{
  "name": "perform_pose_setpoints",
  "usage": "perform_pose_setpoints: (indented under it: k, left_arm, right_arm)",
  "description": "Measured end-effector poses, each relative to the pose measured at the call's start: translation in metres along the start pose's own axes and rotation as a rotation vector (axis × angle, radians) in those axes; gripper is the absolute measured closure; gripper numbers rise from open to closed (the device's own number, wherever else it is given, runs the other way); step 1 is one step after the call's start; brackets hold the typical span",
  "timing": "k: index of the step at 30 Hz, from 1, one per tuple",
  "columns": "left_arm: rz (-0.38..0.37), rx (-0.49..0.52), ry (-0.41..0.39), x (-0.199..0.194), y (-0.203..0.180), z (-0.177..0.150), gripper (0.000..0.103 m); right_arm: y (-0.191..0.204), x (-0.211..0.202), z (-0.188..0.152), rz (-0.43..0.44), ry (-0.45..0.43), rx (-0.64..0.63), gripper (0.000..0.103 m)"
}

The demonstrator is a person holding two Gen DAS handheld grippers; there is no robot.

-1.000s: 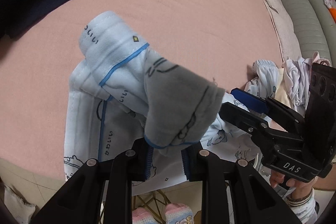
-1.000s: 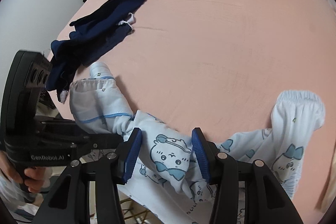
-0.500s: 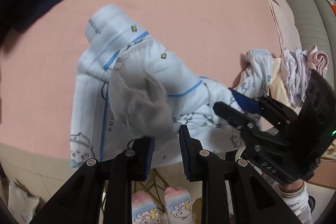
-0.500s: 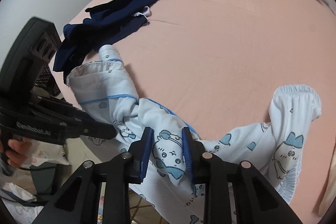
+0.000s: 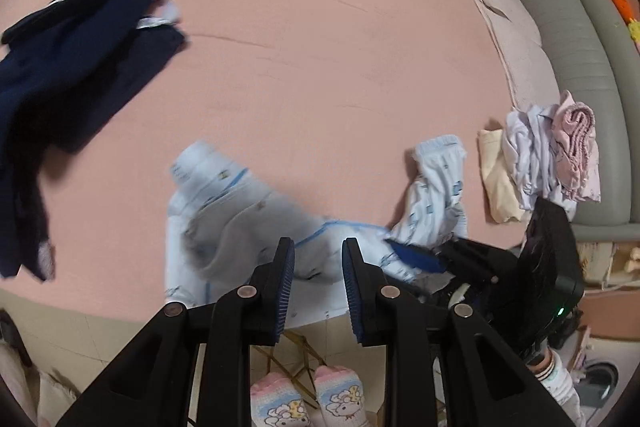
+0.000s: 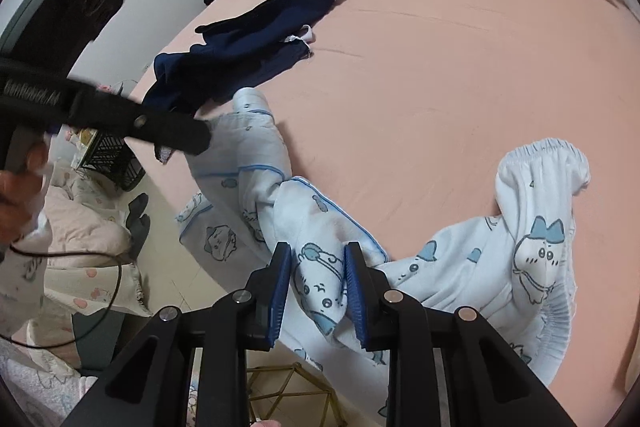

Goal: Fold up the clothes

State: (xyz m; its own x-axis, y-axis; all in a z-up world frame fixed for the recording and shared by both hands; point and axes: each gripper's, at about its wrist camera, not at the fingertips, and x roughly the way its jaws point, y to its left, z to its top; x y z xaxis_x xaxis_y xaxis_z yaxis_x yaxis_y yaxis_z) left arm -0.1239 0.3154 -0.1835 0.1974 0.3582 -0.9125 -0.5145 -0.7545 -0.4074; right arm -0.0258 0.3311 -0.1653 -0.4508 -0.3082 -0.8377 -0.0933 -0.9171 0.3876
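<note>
A pale blue pair of cartoon-print pyjama trousers (image 6: pixel 404 259) lies crumpled at the near edge of a bed covered by a pink sheet (image 6: pixel 440 75), part of it hanging over the edge toward the floor. The right gripper (image 6: pixel 316 291) has its blue-padded fingers pinched on a bunched fold of the trousers near the middle of the garment, the fabric filling the narrow gap between the pads. The elastic waistband (image 6: pixel 548 155) stands up to the right of that grip, and a blue-piped leg stretches away to the left. The left gripper (image 5: pixel 318 279) hangs above the garment with its jaws nearly closed and only a slim gap between them; nothing is caught in it, and the cloth seen through the gap lies on the bed below. A dark navy garment (image 5: pixel 80 59) is spread on the sheet farther back, apart from the trousers. A small heap of pink, white and yellow clothes (image 5: pixel 548 155) sits at the right edge beside a grey-green padded bed frame (image 5: pixel 568 39). Feet in patterned socks (image 5: pixel 312 399) stand on the floor below.
</note>
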Motion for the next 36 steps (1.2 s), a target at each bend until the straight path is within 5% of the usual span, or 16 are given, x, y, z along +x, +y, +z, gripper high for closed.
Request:
perform_pose_setpoints:
  k: [8, 18, 19, 21, 23, 28, 30, 36]
  left_arm:
    - [0.063, -0.035, 0.088, 0.035, 0.014, -0.001, 0.081]
    - [-0.002, -0.109, 0.101, 0.046, 0.018, -0.007, 0.080]
    - [-0.015, -0.112, 0.103, 0.047, 0.016, -0.005, 0.076]
    - [-0.040, -0.120, 0.108, 0.050, 0.013, -0.002, 0.030]
    - [-0.059, -0.133, 0.116, 0.055, 0.009, 0.001, 0.018]
    - [0.083, -0.131, 0.138, 0.080, 0.000, -0.001, 0.019]
    - [0.109, -0.140, 0.141, 0.089, 0.002, -0.005, 0.028]
    - [0.053, -0.179, 0.096, 0.092, 0.015, -0.017, 0.047]
  right_arm:
    - [0.006, 0.003, -0.006, -0.019, 0.014, -0.025, 0.077]
    - [0.013, 0.006, -0.006, -0.056, 0.033, -0.051, 0.077]
    - [0.014, 0.008, -0.007, -0.065, 0.037, -0.059, 0.077]
    - [0.017, 0.010, -0.007, -0.081, 0.045, -0.069, 0.077]
    - [0.020, 0.011, -0.008, -0.092, 0.047, -0.081, 0.077]
    - [0.022, 0.011, -0.007, -0.105, 0.050, -0.084, 0.076]
    - [0.020, 0.010, -0.006, -0.100, 0.046, -0.068, 0.076]
    - [0.023, 0.009, -0.004, -0.117, 0.050, -0.070, 0.076]
